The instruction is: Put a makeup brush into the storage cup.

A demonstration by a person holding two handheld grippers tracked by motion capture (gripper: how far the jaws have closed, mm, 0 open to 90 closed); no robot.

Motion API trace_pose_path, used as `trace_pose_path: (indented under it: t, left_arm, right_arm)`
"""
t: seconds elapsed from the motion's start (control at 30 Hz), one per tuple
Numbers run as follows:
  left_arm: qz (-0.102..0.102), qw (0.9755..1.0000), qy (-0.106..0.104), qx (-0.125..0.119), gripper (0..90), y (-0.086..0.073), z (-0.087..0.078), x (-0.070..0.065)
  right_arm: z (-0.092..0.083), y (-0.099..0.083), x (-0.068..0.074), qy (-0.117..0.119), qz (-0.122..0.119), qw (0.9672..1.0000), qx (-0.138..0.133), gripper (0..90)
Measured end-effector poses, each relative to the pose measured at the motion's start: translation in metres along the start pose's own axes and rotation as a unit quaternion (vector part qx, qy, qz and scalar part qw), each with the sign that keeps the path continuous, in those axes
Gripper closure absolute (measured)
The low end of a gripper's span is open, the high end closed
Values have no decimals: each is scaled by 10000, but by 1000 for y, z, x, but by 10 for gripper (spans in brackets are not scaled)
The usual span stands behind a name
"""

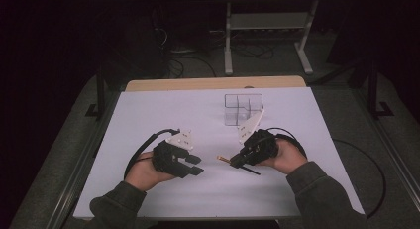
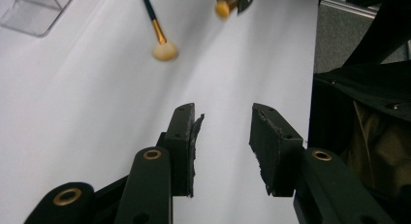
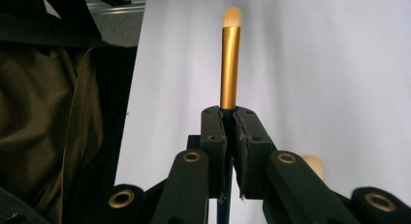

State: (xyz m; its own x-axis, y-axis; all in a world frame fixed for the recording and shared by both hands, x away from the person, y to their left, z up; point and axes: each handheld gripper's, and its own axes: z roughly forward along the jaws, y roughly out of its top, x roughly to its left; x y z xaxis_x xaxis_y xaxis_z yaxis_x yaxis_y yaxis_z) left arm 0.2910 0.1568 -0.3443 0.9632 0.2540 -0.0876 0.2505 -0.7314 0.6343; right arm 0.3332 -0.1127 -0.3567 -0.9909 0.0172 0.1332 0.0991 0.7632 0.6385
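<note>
the left gripper (image 1: 193, 165) sits at about eight o'clock on the white table (image 1: 148, 115), its jaws apart with nothing between them and the bare sheet showing through the gap in the left gripper view (image 2: 223, 141). farther off in that view, at about eleven o'clock, a second brush (image 2: 157, 27) lies loose on the sheet, dark handle, gold ferrule and pale head. to the right, at about five o'clock on the table, the right gripper (image 1: 236, 161) is clenched on a brush (image 1: 224, 159); in the right gripper view the pads pinch its dark handle just below the gold ferrule (image 3: 229, 69), and the pale tip points away from the hand. at one o'clock stands the clear organizer (image 1: 242, 109), open cells, well apart from both tools. the step in hand looks like a handover done: the left hand has let go, the right one carries the brush. next, i judge, the right hand must swing toward one o'clock, tip the brush upright and lower it into a cell, opening only once the handle is inside the walls.
</note>
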Motion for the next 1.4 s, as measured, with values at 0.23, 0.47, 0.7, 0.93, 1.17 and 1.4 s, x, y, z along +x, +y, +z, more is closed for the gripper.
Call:
trace_pose_path:
  t: [0.23,0.47,0.7,0.93,1.17,1.4]
  left_arm:
    - [-116,9999,69,-101,599,-12,-1,2]
    - [-161,9996,136,-199,580,-21,-6,6]
    - [-284,9988,241,-314,539,-32,-9,7]
    - [-401,9980,304,-382,507,-42,-8,7]
    - [-465,9971,375,-471,475,-47,-12,6]
    - [-562,9959,450,-541,438,-54,-16,7]
  right_arm:
    - [-9,-2,-8,-82,68,9999,-133,827]
    - [-13,1,-12,-130,120,9997,-169,826]
    - [-20,2,-16,-214,164,9994,-226,826]
    - [-28,3,-21,-280,212,9989,-307,826]
    - [-35,2,-25,-349,294,9982,-378,826]
    - [-40,3,-33,-403,389,9975,-441,826]
